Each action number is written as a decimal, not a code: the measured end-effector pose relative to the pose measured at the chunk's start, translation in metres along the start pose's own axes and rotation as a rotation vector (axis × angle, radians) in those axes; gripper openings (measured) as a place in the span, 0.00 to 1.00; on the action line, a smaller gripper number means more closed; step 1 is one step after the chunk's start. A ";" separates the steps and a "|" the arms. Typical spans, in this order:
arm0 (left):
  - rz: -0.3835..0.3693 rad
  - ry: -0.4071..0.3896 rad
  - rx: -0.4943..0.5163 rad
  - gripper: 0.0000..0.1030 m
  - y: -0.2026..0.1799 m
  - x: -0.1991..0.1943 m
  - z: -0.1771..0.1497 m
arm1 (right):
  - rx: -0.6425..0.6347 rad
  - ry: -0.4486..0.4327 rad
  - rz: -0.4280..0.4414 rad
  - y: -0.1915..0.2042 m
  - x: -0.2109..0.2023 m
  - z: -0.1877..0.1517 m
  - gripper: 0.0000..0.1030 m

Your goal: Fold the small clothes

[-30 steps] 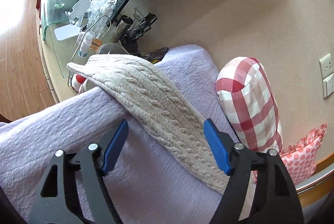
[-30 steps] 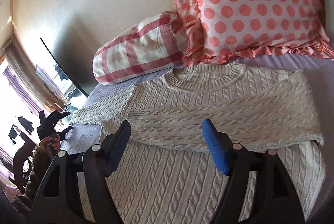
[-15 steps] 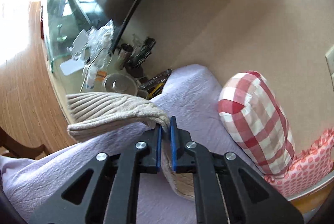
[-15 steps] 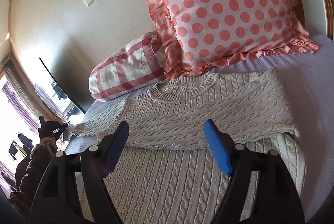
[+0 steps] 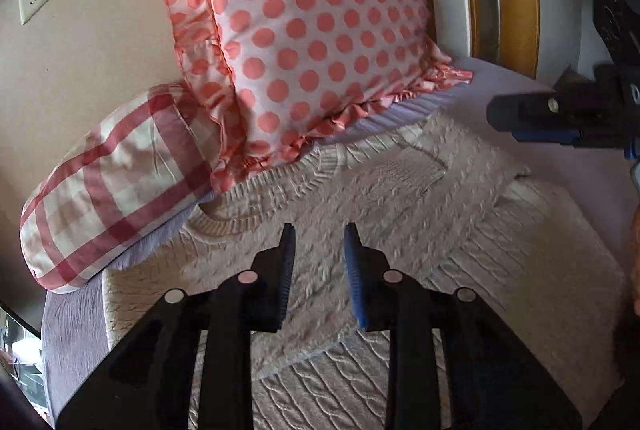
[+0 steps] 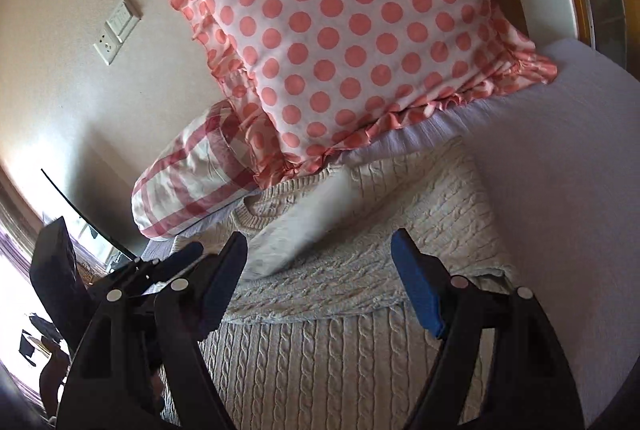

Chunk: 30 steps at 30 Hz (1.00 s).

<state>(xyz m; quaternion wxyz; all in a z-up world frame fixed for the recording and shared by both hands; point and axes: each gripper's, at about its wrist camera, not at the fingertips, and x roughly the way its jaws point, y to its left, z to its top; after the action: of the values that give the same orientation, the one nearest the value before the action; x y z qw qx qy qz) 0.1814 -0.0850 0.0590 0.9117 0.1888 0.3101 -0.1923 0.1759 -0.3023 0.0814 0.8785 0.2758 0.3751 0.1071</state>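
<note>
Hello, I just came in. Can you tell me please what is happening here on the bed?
A person with a claw in each hand is folding a cream cable-knit sweater lying on the lavender bedspread. Both sleeves are already folded across its chest. The left claw hovers over the folded sleeve, jaws slightly apart and empty. The right claw is wide open above the sweater, holding nothing. A polka-dot pillow and a checked pillow sit beyond the collar.

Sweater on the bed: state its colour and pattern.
Cream cable-knit sweater; clearest in the right wrist view.
</note>
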 end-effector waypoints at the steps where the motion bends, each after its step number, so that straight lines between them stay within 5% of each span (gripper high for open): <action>1: -0.007 -0.002 -0.011 0.27 0.004 -0.007 -0.011 | 0.015 0.012 -0.009 -0.008 0.001 0.001 0.72; 4: 0.002 -0.025 -0.091 0.44 0.033 -0.040 -0.042 | 0.061 0.063 -0.040 -0.027 0.015 0.008 0.56; 6: 0.023 -0.029 -0.130 0.46 0.051 -0.064 -0.058 | 0.100 0.113 -0.019 -0.034 0.034 0.013 0.45; 13: 0.060 0.013 -0.328 0.57 0.111 -0.111 -0.120 | 0.163 0.195 -0.097 -0.042 0.097 0.021 0.43; 17: 0.046 0.035 -0.432 0.57 0.131 -0.115 -0.146 | 0.130 0.175 -0.058 -0.036 0.106 0.016 0.11; 21: -0.002 0.045 -0.492 0.57 0.137 -0.115 -0.160 | 0.140 0.058 -0.047 -0.040 0.075 0.019 0.09; 24: -0.045 0.050 -0.513 0.59 0.136 -0.117 -0.169 | 0.137 -0.032 -0.130 -0.050 0.047 0.019 0.09; 28: -0.085 0.060 -0.545 0.59 0.134 -0.120 -0.180 | 0.111 0.088 -0.201 -0.058 0.054 0.013 0.12; 30: -0.105 0.069 -0.567 0.60 0.133 -0.125 -0.187 | 0.090 0.090 -0.209 -0.056 0.037 0.007 0.30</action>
<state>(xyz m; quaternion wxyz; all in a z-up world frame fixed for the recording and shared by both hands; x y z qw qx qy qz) 0.0592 0.1446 0.0307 0.9059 -0.0836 0.3914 -0.1382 0.2055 -0.3363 0.0317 0.8537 0.2693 0.4456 0.0101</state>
